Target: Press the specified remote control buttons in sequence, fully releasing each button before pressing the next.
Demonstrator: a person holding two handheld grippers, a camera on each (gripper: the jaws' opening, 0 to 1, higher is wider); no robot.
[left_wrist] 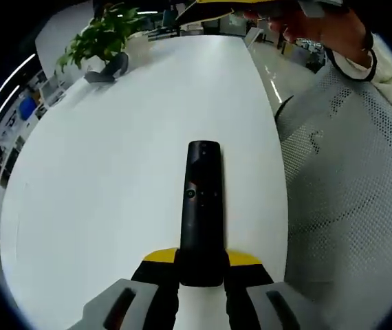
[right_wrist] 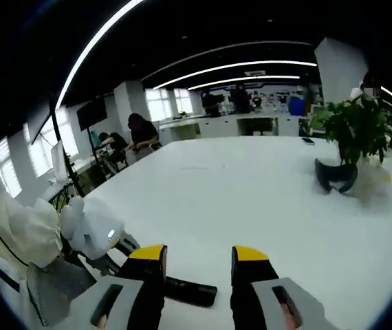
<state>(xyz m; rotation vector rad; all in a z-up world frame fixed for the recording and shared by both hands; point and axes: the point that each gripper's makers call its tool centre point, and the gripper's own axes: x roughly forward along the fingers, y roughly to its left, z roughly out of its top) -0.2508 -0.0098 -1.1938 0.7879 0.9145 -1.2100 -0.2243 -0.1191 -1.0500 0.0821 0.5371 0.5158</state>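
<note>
Left gripper (left_wrist: pixel 201 269) clamping near end of black remote (left_wrist: pixel 201 206), holding it above white table (left_wrist: pixel 100 179). Right gripper (right_wrist: pixel 199 265) hovering with jaws apart, gripping nothing, remote's end (right_wrist: pixel 190 292) lying between them.

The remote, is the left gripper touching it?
Touching. In the left gripper view the remote sits with its near end squeezed between the left gripper jaws, no gap showing on either side.
</note>
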